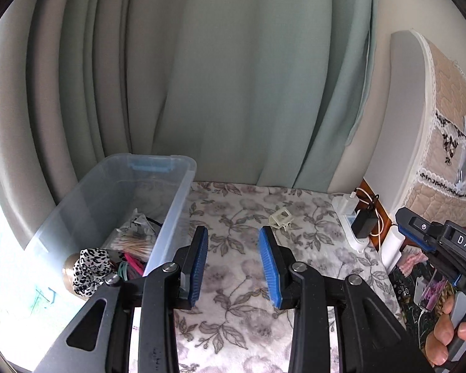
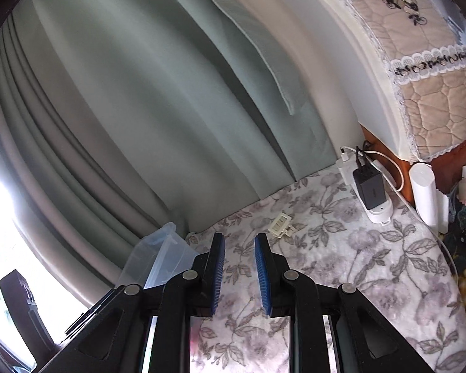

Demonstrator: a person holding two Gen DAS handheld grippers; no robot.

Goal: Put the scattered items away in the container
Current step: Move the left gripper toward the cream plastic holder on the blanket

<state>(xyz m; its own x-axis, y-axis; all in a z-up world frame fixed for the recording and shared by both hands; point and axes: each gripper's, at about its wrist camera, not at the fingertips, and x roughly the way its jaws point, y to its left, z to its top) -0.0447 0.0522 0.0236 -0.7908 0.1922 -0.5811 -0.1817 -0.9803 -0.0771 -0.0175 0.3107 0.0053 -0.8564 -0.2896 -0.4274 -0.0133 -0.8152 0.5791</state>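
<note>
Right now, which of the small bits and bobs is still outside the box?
The cream hair clip, alone on the floral cloth. The leopard scrunchie, cotton swabs and the rest lie in the clear box.

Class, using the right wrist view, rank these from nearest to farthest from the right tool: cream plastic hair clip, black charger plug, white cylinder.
1. Cream plastic hair clip, just ahead on the floral cloth.
2. Black charger plug, farther right, on the white power strip.
3. White cylinder, far right.

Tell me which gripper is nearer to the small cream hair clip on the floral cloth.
Right, I judge. The right gripper points at the hair clip just ahead; the left gripper sits further back, beside the container.
</note>
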